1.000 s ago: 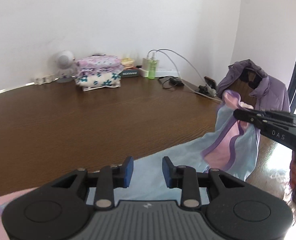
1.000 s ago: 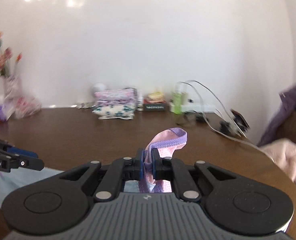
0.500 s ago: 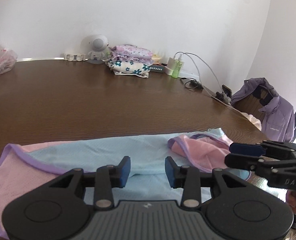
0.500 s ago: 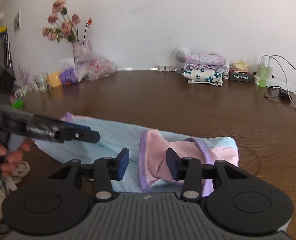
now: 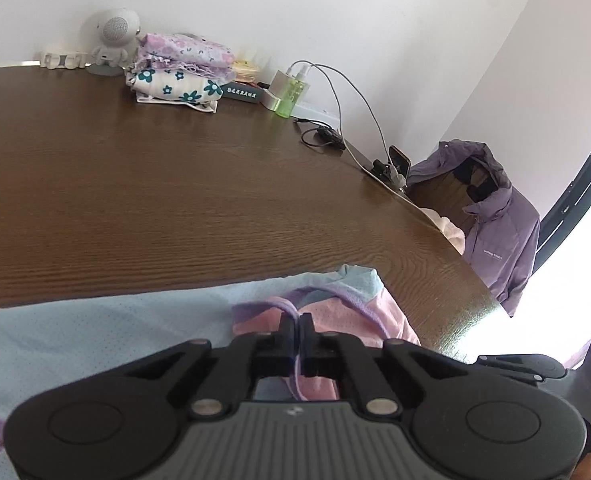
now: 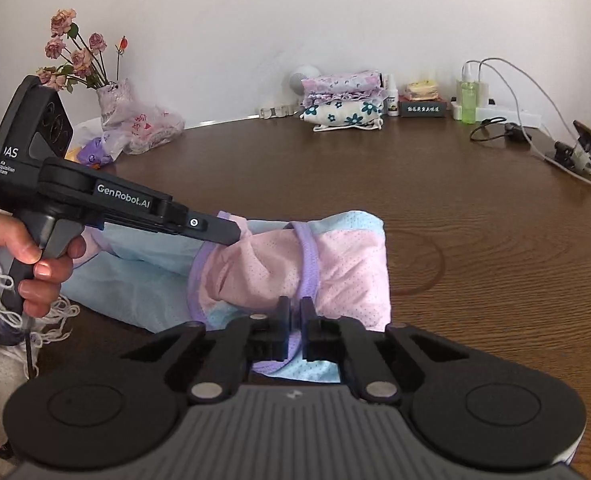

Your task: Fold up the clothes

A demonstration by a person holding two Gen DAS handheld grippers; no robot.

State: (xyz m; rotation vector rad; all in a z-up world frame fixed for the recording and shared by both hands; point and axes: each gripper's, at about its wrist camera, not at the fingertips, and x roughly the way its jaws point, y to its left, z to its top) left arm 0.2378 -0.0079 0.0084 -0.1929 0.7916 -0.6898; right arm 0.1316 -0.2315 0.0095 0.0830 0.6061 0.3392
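A light blue and pink mesh garment with purple trim [image 6: 335, 264] lies on the brown table near its front edge, its pink end folded over the blue part. It also shows in the left wrist view [image 5: 95, 332]. My left gripper [image 5: 296, 322] is shut on the purple trim of the pink fold; in the right wrist view it [image 6: 231, 234] reaches in from the left onto the fold. My right gripper [image 6: 295, 312] is shut on the garment's near purple-trimmed edge.
A stack of folded floral clothes [image 6: 343, 106] sits at the table's [image 6: 455, 208] far side beside a white speaker [image 5: 113, 40], a green bottle [image 6: 468, 100] and cables [image 5: 359, 120]. A vase of flowers [image 6: 79, 64] stands far left. A purple jacket [image 5: 491, 216] hangs on a chair at right.
Both grippers were open half a second ago; now each has closed on the garment's folded pink end. The left gripper moved right and down onto the fold.
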